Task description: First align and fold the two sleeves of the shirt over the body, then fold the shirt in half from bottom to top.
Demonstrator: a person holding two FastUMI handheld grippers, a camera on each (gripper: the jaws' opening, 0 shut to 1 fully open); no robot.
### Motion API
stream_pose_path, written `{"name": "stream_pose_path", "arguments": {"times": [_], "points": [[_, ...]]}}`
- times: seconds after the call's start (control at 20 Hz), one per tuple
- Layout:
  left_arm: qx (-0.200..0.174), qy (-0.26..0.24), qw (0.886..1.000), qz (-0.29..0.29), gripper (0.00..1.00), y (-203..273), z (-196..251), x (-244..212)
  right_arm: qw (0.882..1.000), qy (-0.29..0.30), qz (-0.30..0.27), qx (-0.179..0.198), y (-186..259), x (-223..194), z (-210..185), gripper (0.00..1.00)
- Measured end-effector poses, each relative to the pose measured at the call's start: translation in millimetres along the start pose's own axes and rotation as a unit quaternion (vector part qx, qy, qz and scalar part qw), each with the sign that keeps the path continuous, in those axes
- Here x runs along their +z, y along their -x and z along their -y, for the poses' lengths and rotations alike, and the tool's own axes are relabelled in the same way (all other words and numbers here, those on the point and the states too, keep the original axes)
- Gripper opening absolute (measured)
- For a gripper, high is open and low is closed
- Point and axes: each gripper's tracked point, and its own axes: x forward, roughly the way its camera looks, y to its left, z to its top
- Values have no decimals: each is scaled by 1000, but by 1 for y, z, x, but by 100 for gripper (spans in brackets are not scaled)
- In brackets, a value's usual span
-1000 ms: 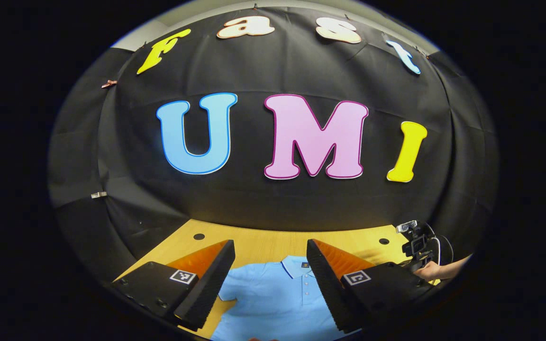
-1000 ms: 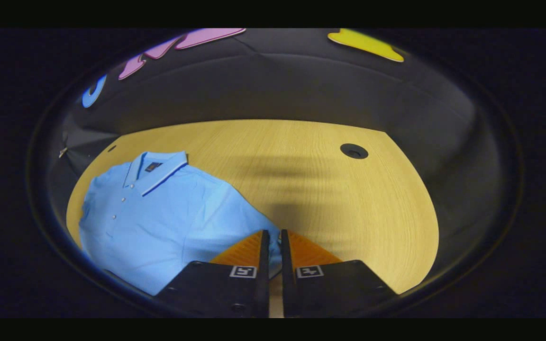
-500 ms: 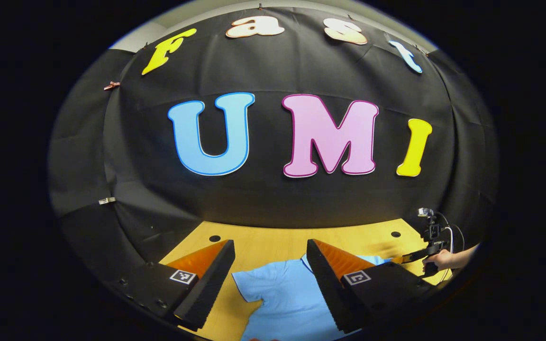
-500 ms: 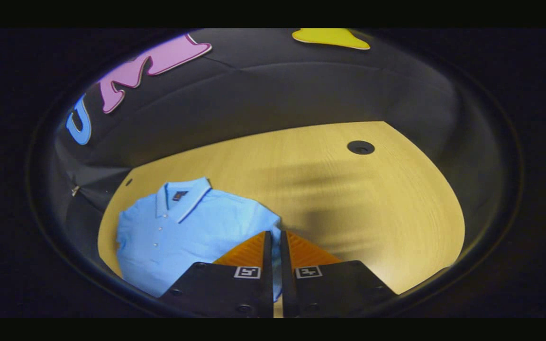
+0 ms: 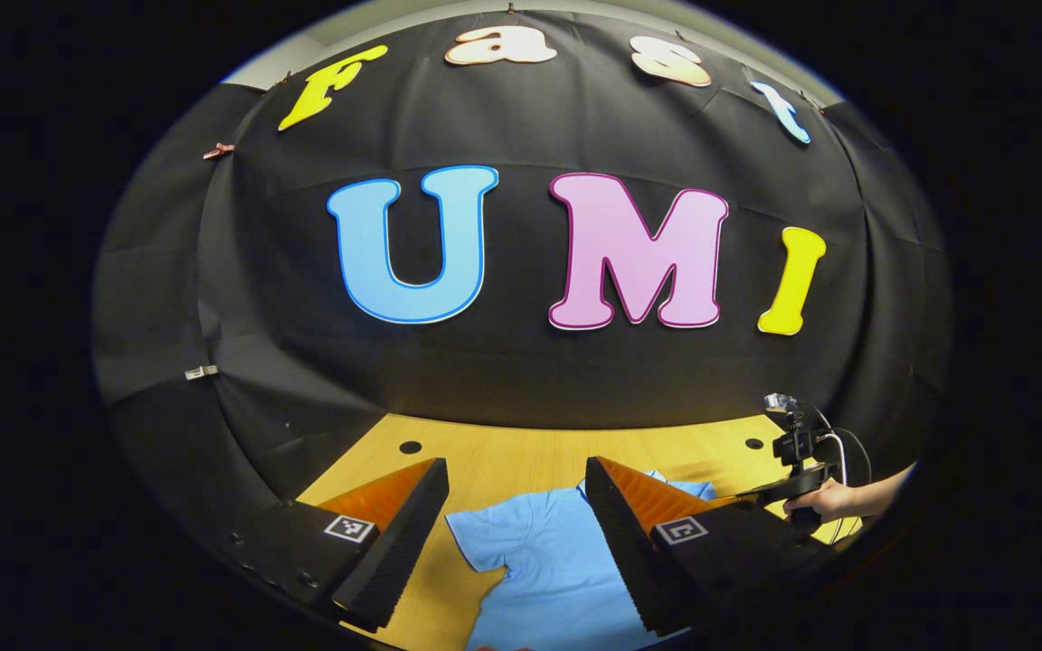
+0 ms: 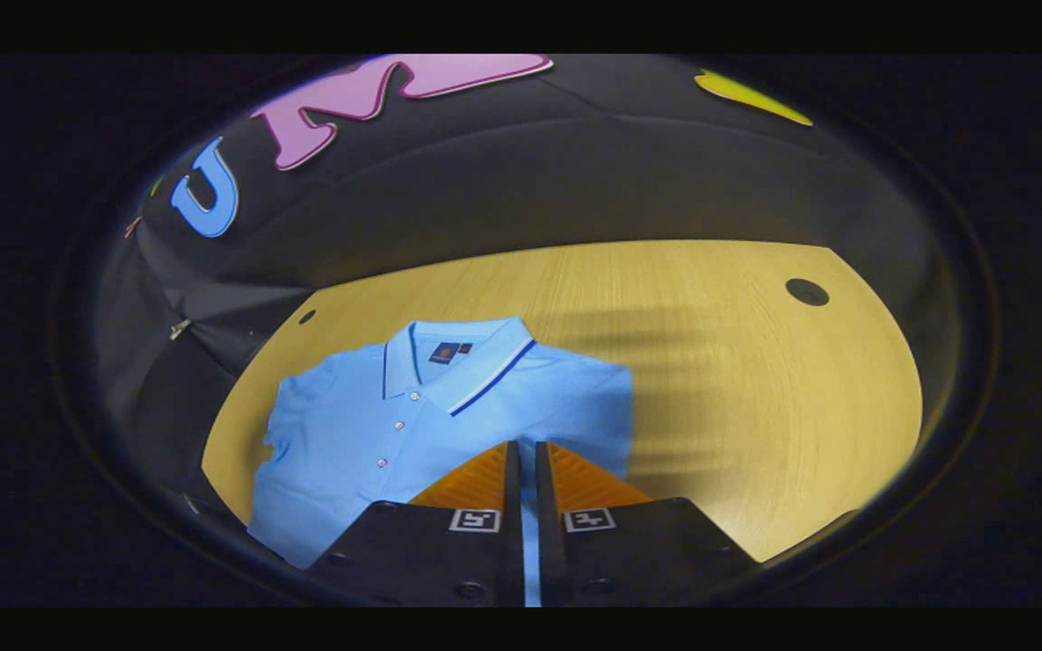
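Note:
A light blue polo shirt [image 6: 394,425] lies flat, collar toward the wall, on the wooden table [image 6: 738,380]. My right gripper [image 6: 526,445] hovers over the shirt's right side, its fingers closed to a thin slit with blue sleeve fabric in it. That sleeve lies folded inward, leaving a straight right edge [image 6: 629,416]. The other sleeve [image 6: 290,398] is spread out. In the left gripper view, my left gripper [image 5: 515,466] is open above the shirt [image 5: 539,561], holding nothing. A hand [image 5: 833,502] holds the right gripper [image 5: 756,494] far right.
Round cable holes [image 6: 807,291] [image 6: 307,316] sit near the table's far corners. Bare wood [image 6: 756,434] stretches to the right of the shirt. The black cloth wall [image 5: 521,380] rises right behind the table's far edge.
My right gripper has carried the sleeve leftward, from beside the shirt to over its body. The left gripper stays open and has barely shifted.

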Motion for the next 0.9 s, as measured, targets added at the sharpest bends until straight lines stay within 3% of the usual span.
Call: {"name": "stream_pose_path", "arguments": {"times": [0.1,0.15,0.2,0.25,0.3,0.4,0.5,0.55,0.6,0.65,0.7,0.75,0.8,0.85,0.9], "points": [[1,-2,1000,-16,97,-5,-4,-10,1000,0,-13,18,-1,-8,-12,2],[3,-11,1000,-17,97,-6,-6,-12,999,-6,-21,38,0,-13,-22,27],[1,-21,1000,-15,97,-7,-8,-12,998,-10,-26,57,4,-15,-31,29],[-5,-28,1000,-12,97,-12,-6,-13,997,-10,-25,71,7,-15,-38,43],[-17,-27,999,-14,97,-17,-4,-18,996,-10,-22,81,12,-15,-43,37],[-34,-6,999,-30,96,-31,-3,-29,996,-10,-10,93,26,-8,-50,66],[-40,13,998,-48,97,-52,-11,-44,995,-13,6,97,44,0,-52,75],[-40,12,998,-54,97,-64,-17,-49,996,-14,14,92,52,5,-49,90],[-35,4,998,-61,97,-75,-24,-57,996,-11,21,88,60,8,-45,92],[-29,-7,997,-70,97,-86,-32,-65,996,-7,23,84,66,9,-41,83],[-23,-17,996,-83,97,-97,-41,-74,997,-4,23,79,73,9,-36,100],[-21,-20,995,-94,97,-108,-47,-82,997,-2,27,74,80,8,-33,100],[-22,-17,994,-108,97,-120,-50,-92,997,-2,29,68,87,8,-29,83],[-27,-12,992,-123,97,-132,-50,-104,997,-1,32,63,94,9,-26,92],[-31,-10,990,-136,97,-143,-53,-114,997,-2,38,60,100,9,-24,92]]}}
